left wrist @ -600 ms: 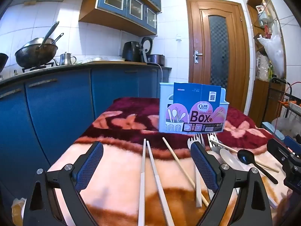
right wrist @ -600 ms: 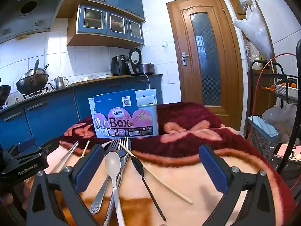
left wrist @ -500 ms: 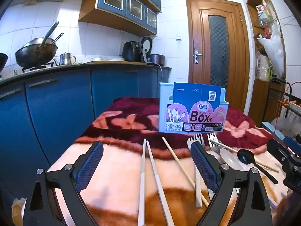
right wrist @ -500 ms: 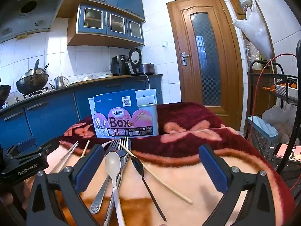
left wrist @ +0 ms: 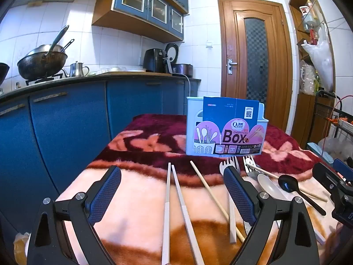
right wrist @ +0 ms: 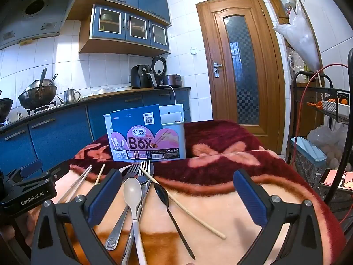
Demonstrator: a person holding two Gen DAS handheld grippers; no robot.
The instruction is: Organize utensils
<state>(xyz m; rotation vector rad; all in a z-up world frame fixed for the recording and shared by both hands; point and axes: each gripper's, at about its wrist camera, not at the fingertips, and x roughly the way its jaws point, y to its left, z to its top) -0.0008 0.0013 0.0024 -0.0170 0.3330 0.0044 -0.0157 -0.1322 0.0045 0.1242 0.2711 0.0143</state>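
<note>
A pale blue utensil holder with a "Box" label (left wrist: 225,128) stands at the far side of the blanket-covered table; it also shows in the right wrist view (right wrist: 146,132). In front of it lie a pair of white chopsticks (left wrist: 174,203), a wooden chopstick (left wrist: 211,194), a white fork (left wrist: 229,167), a white spoon (right wrist: 133,196), a black spoon (right wrist: 167,203), metal forks (right wrist: 144,169) and another wooden chopstick (right wrist: 183,205). My left gripper (left wrist: 173,195) is open above the white chopsticks. My right gripper (right wrist: 177,197) is open above the spoons. Both are empty.
The table carries a pink and maroon blanket (left wrist: 136,194). Blue kitchen cabinets (left wrist: 66,121) run along the left with a wok (left wrist: 42,61) on the stove. A wooden door (left wrist: 253,61) is behind. A wire rack (right wrist: 326,110) stands at the right.
</note>
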